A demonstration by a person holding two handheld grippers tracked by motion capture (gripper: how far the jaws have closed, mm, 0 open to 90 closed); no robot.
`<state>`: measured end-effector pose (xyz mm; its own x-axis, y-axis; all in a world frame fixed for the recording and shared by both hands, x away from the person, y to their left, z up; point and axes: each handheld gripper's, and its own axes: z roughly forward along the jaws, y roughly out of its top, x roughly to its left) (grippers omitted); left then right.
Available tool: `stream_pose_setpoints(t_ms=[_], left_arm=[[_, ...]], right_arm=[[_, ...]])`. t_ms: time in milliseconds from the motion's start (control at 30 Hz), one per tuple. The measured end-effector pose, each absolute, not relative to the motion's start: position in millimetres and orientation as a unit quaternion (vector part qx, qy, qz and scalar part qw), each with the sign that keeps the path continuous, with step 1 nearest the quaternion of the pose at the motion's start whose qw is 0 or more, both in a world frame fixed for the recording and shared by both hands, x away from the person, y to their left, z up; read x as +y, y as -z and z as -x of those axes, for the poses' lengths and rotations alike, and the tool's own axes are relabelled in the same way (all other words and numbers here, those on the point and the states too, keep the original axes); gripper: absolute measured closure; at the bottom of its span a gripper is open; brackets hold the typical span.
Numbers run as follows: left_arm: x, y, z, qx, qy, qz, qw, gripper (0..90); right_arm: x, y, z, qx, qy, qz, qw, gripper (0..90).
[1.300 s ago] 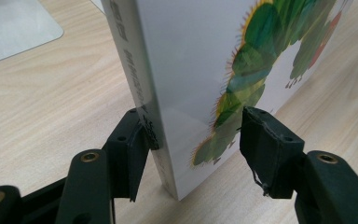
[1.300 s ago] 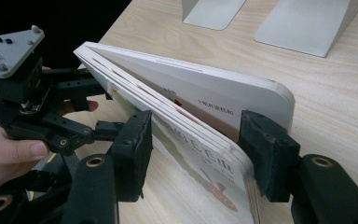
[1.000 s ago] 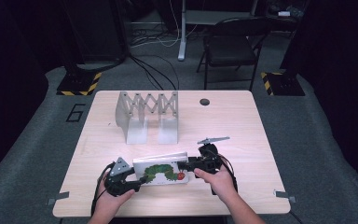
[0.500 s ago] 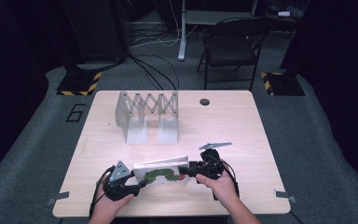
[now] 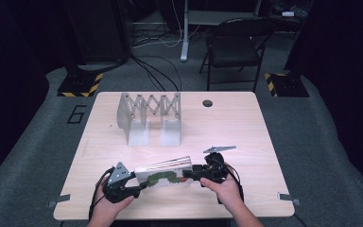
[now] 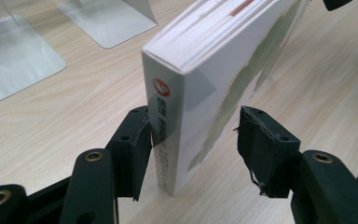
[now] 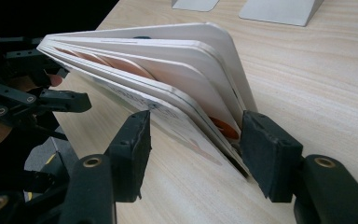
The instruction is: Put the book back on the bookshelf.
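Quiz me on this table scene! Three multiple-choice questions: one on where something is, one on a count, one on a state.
1. Where does the metal rack stand?
A. beyond the book, farther from the person
B. on the chair
C. on top of the book

2. How many hand-held grippers flank the book?
A. one
B. two
C. four

3. How do the book's pages look?
A. torn out
B. rolled up
C. fanned apart at one end

Answers:
1 A, the high view shows it beyond the book.
2 B, the left gripper and right gripper sit at its ends.
3 C, the right gripper view shows pages spread.
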<state>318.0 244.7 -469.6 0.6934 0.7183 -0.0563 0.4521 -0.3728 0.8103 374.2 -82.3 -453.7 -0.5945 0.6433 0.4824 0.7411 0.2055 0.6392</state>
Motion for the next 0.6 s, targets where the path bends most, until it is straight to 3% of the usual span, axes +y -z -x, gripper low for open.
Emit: stream_pose_setpoints(t_ms=[600], left_arm=[[239.0, 467.2, -326.1, 0.347, -0.149, -0.818, 0.434, 44.9]], right_arm=[[-82.5, 459.5, -378.3, -0.771, 0.447, 0.449, 0.058, 43.0]])
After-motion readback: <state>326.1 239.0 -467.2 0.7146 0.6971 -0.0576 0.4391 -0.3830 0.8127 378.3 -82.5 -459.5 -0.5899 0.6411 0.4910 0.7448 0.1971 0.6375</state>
